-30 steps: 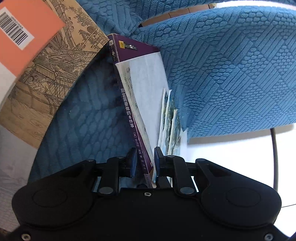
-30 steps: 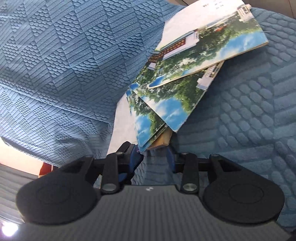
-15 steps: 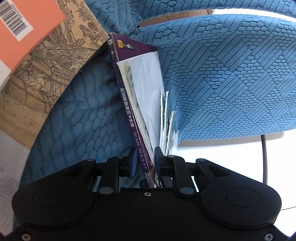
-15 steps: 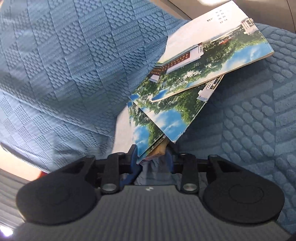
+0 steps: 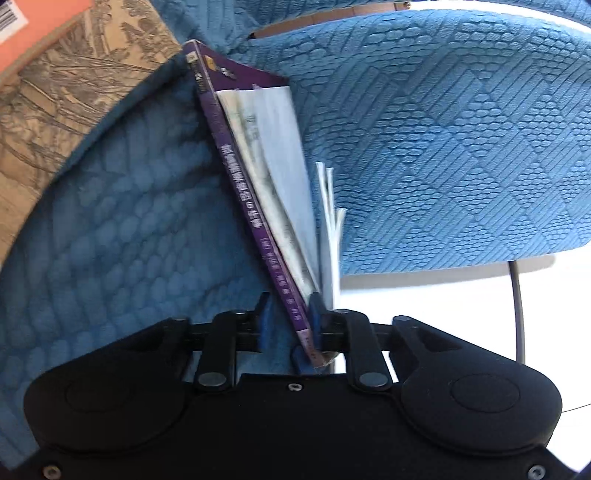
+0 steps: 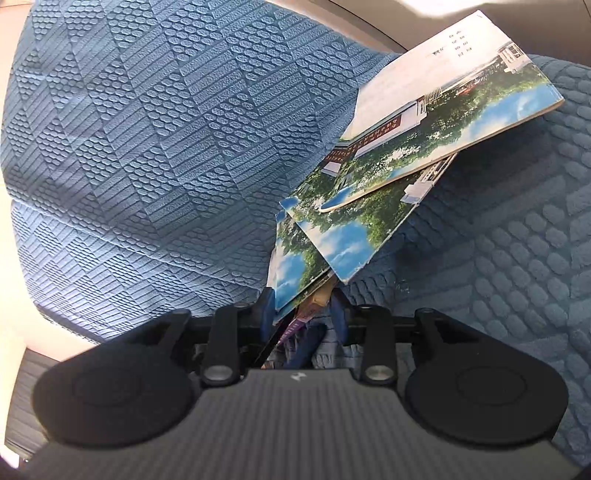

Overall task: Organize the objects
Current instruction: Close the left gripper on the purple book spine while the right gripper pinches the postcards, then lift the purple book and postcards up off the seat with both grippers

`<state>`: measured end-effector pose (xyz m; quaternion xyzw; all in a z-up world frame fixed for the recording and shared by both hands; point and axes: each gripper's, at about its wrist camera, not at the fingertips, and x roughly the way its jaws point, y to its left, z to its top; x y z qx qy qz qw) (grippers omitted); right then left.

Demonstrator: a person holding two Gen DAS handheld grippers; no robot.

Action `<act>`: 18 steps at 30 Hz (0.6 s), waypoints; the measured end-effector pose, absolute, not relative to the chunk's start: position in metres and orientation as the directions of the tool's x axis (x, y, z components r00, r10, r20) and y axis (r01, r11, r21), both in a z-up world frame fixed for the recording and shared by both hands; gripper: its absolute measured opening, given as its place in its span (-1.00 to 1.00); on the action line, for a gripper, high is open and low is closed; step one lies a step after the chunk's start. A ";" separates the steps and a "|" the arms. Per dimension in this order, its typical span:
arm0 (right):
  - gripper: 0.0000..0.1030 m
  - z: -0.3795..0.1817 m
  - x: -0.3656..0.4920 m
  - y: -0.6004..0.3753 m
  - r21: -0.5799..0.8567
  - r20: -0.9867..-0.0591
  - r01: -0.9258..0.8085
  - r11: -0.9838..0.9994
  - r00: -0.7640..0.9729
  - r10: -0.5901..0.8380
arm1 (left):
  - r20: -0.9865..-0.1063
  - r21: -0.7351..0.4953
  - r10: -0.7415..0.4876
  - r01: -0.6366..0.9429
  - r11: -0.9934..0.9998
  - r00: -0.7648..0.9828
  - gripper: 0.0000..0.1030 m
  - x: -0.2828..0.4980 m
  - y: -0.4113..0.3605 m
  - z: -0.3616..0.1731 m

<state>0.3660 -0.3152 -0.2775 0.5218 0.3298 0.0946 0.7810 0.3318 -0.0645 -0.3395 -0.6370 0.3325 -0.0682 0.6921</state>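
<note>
A thin purple-spined book (image 5: 240, 177) stands on edge on the blue cushion, pages fanned to the right, with white booklet edges (image 5: 328, 221) beside it. Its near end lies between the jaws of my left gripper (image 5: 290, 317). It leans on the right pad, and blue fabric shows between the spine and the left pad as the jaws are closing. In the right wrist view, several booklets with tree-and-sky covers (image 6: 406, 147) fan out from my right gripper (image 6: 303, 314). That gripper is shut on their near corners, and a purple cover corner (image 6: 295, 326) sits among them.
Blue textured seat cushions (image 5: 443, 147) fill both views. A tan book with line drawings (image 5: 74, 92) lies at the upper left under an orange cover (image 5: 22, 33). White floor (image 5: 443, 288) and a thin dark chair leg (image 5: 517, 302) show at the right.
In the left view the purple book's far end has swung left and the orange cover has slid towards the corner. In the right view the booklets have shifted slightly right and sit deeper between the pads.
</note>
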 end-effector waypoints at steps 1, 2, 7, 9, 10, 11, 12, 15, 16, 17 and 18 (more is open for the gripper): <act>-0.30 -0.277 0.366 -0.316 0.878 -0.415 0.197 0.436 0.765 0.492 | -0.368 -0.929 -0.517 -0.327 0.174 0.772 -0.76 0.332 -0.065 -0.340; -0.30 -0.277 0.366 -0.316 0.879 -0.414 0.197 0.434 0.766 0.492 | -0.367 -0.929 -0.514 -0.327 0.171 0.775 -0.76 0.332 -0.066 -0.340; -0.30 -0.279 0.366 -0.317 0.883 -0.413 0.200 0.425 0.761 0.500 | -0.354 -0.933 -0.526 -0.333 0.137 0.773 -0.72 0.335 -0.069 -0.346; -0.30 -0.281 0.366 -0.317 0.885 -0.412 0.202 0.420 0.760 0.502 | -0.349 -0.933 -0.535 -0.337 0.124 0.770 -0.70 0.337 -0.072 -0.348; -0.30 -0.282 0.366 -0.317 0.885 -0.412 0.203 0.418 0.760 0.503 | -0.349 -0.934 -0.536 -0.336 0.126 0.769 -0.73 0.338 -0.074 -0.347; -0.31 -0.282 0.366 -0.318 0.887 -0.410 0.204 0.414 0.761 0.504 | -0.355 -0.932 -0.529 -0.336 0.137 0.770 -0.72 0.338 -0.075 -0.346; -0.31 -0.283 0.366 -0.318 0.890 -0.406 0.203 0.408 0.762 0.505 | -0.362 -0.930 -0.524 -0.337 0.146 0.771 -0.71 0.338 -0.076 -0.344; -0.30 -0.285 0.367 -0.319 0.897 -0.401 0.211 0.388 0.759 0.512 | -0.368 -0.928 -0.521 -0.340 0.153 0.770 -0.76 0.336 -0.075 -0.341; -0.29 -0.285 0.367 -0.320 0.898 -0.401 0.215 0.383 0.757 0.516 | -0.376 -0.925 -0.519 -0.342 0.164 0.767 -0.76 0.335 -0.074 -0.339; -0.28 -0.286 0.367 -0.319 0.899 -0.402 0.219 0.378 0.753 0.521 | -0.386 -0.922 -0.517 -0.345 0.177 0.764 -0.77 0.334 -0.074 -0.337; -0.28 -0.286 0.368 -0.319 0.901 -0.401 0.220 0.373 0.749 0.527 | -0.394 -0.918 -0.514 -0.347 0.190 0.762 -0.77 0.333 -0.073 -0.334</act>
